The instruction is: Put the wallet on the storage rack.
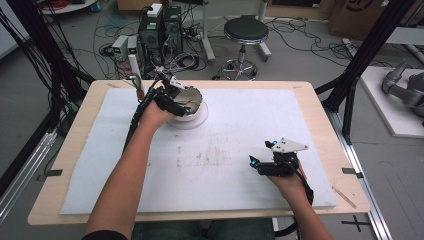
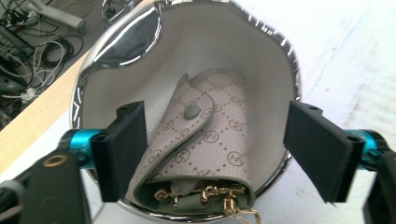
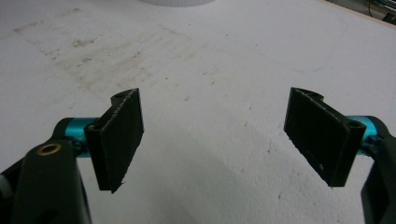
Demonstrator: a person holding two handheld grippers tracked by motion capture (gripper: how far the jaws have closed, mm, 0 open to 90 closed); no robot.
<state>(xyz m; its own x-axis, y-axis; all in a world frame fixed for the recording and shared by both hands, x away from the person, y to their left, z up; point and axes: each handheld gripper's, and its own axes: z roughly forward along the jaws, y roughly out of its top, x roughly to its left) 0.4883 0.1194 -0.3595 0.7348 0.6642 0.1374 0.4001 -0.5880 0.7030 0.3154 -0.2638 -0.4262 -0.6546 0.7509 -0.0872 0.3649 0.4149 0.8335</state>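
Observation:
A silver-rimmed white bowl stands on a pale round base at the far left of the white mat. Inside it lies a beige patterned pouch with a snap flap and a gold chain at its near end. My left gripper hovers over the bowl, its jaws open on either side of the pouch and not pressing on it. My right gripper rests low over the mat at the near right, open, with nothing between its pads.
The mat covers most of a wooden table. Beyond the far edge are computer boxes, floor cables and a round stool. Black frame posts stand at both sides. A grey machine part lies on a board at right.

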